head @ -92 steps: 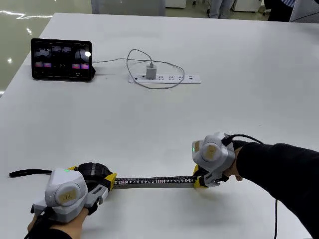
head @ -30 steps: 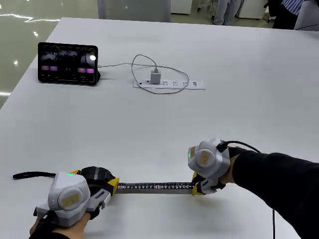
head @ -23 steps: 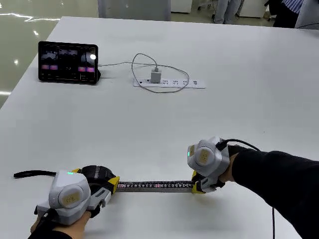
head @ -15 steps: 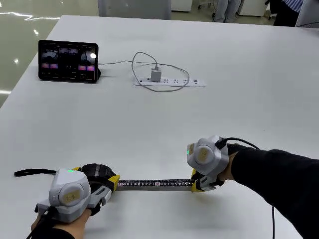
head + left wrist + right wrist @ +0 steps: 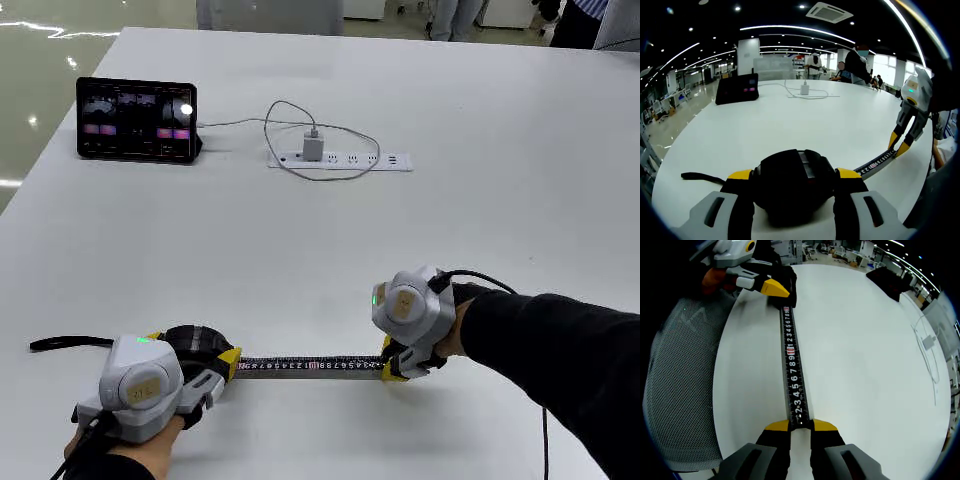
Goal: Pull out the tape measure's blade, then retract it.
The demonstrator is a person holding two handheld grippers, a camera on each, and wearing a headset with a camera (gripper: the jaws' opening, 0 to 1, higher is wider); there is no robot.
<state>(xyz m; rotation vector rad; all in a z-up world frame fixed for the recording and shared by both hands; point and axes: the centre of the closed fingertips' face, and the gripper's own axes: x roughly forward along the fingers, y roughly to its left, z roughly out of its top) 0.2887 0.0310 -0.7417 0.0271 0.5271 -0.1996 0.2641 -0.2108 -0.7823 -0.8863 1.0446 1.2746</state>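
Clearly mid-task: the tape's blade lies stretched between two sets of tongs.

At the lower left of the head view, the left tongs (image 5: 212, 372) are clamped around the black tape measure case (image 5: 795, 180), pinning it to the white bench (image 5: 300, 250) so that it cannot slide toward the pull. Lower centre, the right tongs (image 5: 801, 426) are pinched narrow on the free end of the blade (image 5: 792, 365), which lies flat on the bench, numbers up, running from case to tip. Gripping both ends keeps the sprung blade taut and straight. I judge the pull-out done or nearly so and the retraction not yet done; easing the tip back toward the case would avoid a snap.
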